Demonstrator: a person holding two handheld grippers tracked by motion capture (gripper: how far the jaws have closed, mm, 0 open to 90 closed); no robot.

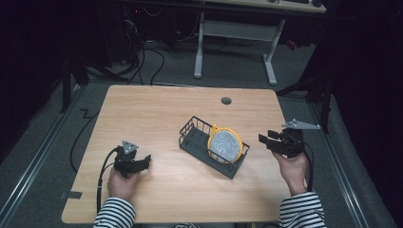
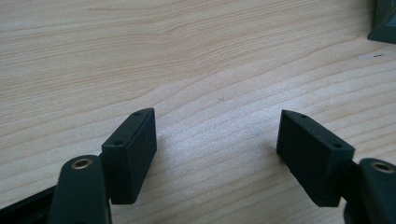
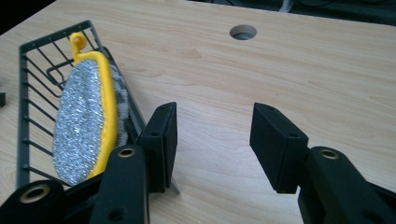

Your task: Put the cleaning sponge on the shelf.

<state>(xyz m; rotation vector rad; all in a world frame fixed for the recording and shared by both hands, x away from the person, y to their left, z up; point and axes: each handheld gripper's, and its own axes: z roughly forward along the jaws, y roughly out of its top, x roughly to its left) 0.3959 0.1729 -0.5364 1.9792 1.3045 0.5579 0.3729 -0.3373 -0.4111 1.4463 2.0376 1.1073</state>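
A dark wire basket (image 1: 194,137) sits at the middle of the wooden table (image 1: 157,109). A round silver scouring pad with a yellow rim (image 1: 224,145) stands on edge inside it, leaning at the basket's right end. My right gripper (image 1: 264,139) hovers just right of the basket, open, with nothing between its fingers. In the right gripper view the pad (image 3: 81,126) and basket (image 3: 32,93) lie left of the right gripper (image 3: 215,126). My left gripper (image 1: 145,160) rests at the front left, apart from the basket, open over bare wood (image 2: 217,126).
A round cable hole (image 1: 226,100) is set in the table's far side, also seen from the right gripper (image 3: 243,32). Beyond the table stand a white desk frame (image 1: 236,35) and floor cables (image 1: 147,59). Metal rails run along both sides.
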